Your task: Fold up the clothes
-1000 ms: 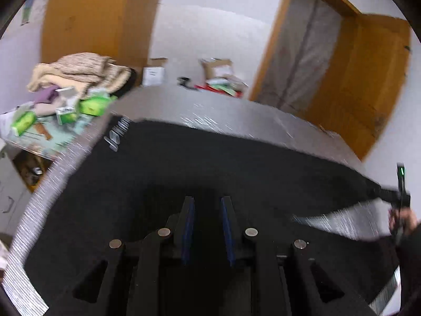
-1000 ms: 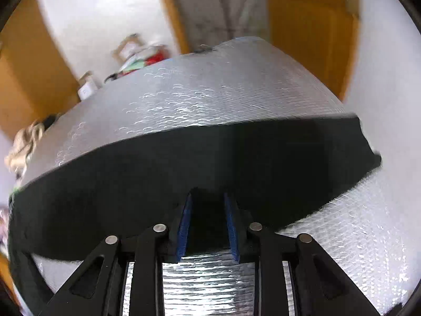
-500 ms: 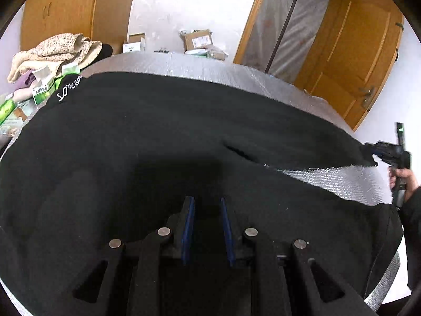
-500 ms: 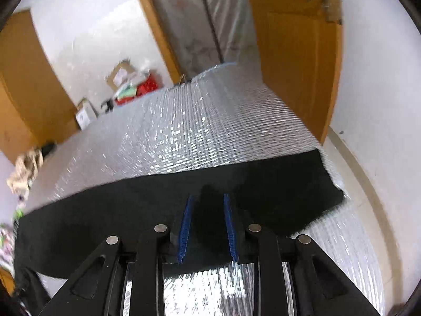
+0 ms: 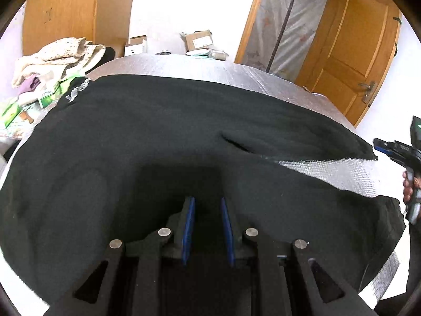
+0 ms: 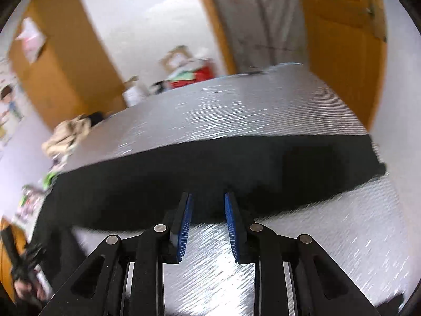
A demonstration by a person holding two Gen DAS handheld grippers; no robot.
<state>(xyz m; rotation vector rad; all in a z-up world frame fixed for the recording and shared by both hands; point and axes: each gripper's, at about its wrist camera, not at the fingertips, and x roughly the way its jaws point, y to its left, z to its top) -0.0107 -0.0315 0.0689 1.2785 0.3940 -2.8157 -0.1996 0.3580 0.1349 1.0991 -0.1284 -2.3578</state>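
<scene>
across the shiny silver tabletop [image 5: 200, 65] a big black garment [image 5: 147, 137] is spread out flat, with white letters seen near its far left corner. a strip of the black cloth [image 6: 210, 163] is seen lying across the silver top in the right view too. the left tool [image 5: 205, 210] is seen low over the cloth, its blue pads a little apart; whether cloth is pinched cannot be told. the right tool [image 6: 208, 206] is held a little open at the cloth's near edge, and whether it is gripped cannot be told. a pile of beige clothes [image 5: 58, 55] is seen at the far left.
</scene>
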